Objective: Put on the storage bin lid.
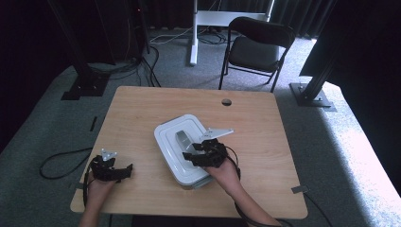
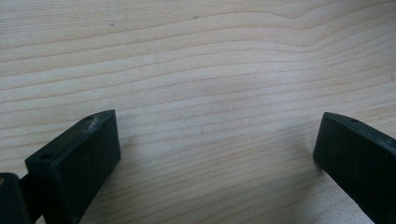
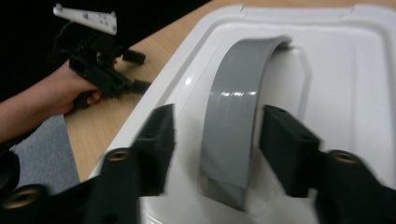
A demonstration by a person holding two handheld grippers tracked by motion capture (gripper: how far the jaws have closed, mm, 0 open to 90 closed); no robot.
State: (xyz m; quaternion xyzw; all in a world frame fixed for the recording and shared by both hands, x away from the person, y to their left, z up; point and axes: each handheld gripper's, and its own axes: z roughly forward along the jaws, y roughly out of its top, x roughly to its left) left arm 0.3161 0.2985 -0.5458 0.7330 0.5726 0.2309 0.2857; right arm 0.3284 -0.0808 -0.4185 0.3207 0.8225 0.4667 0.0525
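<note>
Evidently the right gripper (image 3: 215, 130), jaws half-open astride the box's grey handle (image 3: 233, 116) (unpinched), must withdraw upward next.

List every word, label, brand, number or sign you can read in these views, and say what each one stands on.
None: no readable text in any view.
White box: lid and grey handle are plain, no label or brand.
Wooden table: bare grain, no marks to read.
Right hand-held gripper and left hand-held gripper: black jaws carry no lettering.
Grey plate on the left hand-held gripper: holes only, no print.
</note>
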